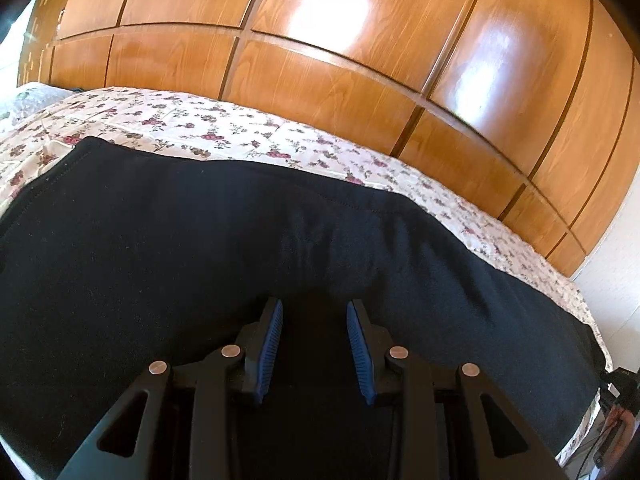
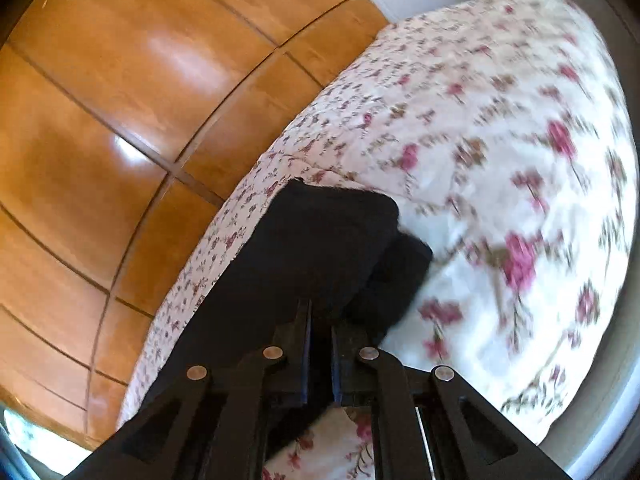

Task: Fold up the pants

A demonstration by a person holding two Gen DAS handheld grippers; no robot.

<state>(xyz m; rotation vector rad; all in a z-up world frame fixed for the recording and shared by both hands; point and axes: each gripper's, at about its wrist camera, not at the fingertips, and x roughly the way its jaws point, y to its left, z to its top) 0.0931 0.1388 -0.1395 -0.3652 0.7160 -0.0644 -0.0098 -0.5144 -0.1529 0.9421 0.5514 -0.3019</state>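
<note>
Black pants (image 1: 240,240) lie spread on the bed (image 1: 224,128), which carries a white sheet printed with red flowers. Landmark for places: the wooden wardrobe (image 1: 340,60) behind the bed.

Left wrist view: the pants fill the lower half of the frame, their far edge running roughly parallel to the wardrobe, with a strip of sheet showing between that edge and the wardrobe. The left hand-held gripper (image 1: 315,312) sits low over the cloth, on the side away from the wardrobe. Its blue-padded fingers (image 1: 270,344) stand apart with a clear gap; released, nothing between them. A shallow dip in the fabric shows just ahead of the tips.

Right wrist view: a narrower stretch of the pants (image 2: 312,248) runs along the bed (image 2: 500,140) edge nearest the wardrobe (image 2: 120,120), ending in a rounded, doubled-over bunch. The right hand-held gripper (image 2: 321,320) has its fingers drawn close, only a narrow slot between them, with black cloth at the tips; it looks clenched on the pants, though dark fabric against dark fingers makes the contact hard to confirm. The sheet on the far side is motion-blurred.
</note>
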